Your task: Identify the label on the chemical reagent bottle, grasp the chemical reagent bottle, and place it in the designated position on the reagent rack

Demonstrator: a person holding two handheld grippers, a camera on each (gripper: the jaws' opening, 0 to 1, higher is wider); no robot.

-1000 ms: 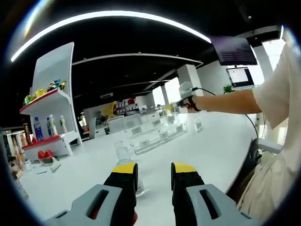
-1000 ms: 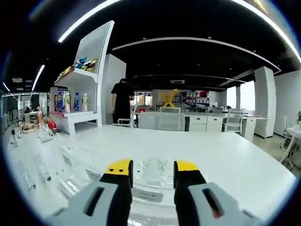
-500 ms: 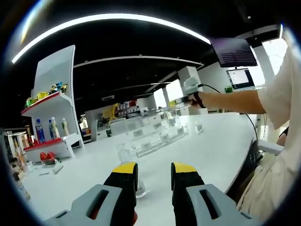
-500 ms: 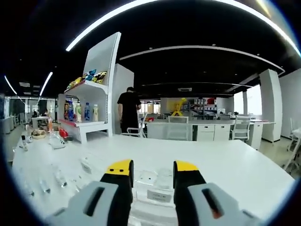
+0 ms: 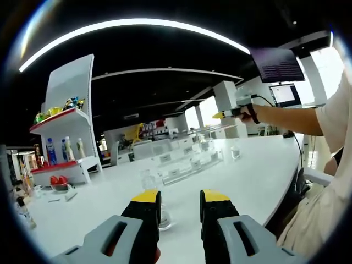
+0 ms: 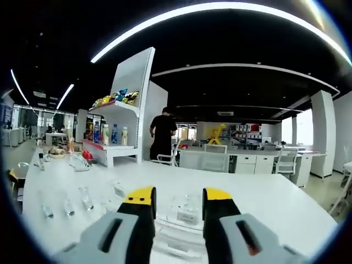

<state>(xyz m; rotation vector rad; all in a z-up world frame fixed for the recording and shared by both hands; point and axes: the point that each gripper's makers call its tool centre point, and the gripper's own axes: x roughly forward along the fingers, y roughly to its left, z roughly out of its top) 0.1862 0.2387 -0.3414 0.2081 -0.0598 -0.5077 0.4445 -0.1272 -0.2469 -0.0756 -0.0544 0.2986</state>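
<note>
White table [image 5: 258,176] spans both views; white display shelf [image 6: 124,118] with drinks and snacks beyond it, person [image 6: 163,137] standing beside; clear reagent rack [image 5: 187,165] on table, labelled slots, seen just beyond right gripper [image 6: 176,199], jaws parted, empty; left gripper [image 5: 180,198] jaws parted, nothing held, clear reagent bottle [image 5: 148,184] on table just ahead; three small bottles [image 6: 66,206] left of rack.
</note>
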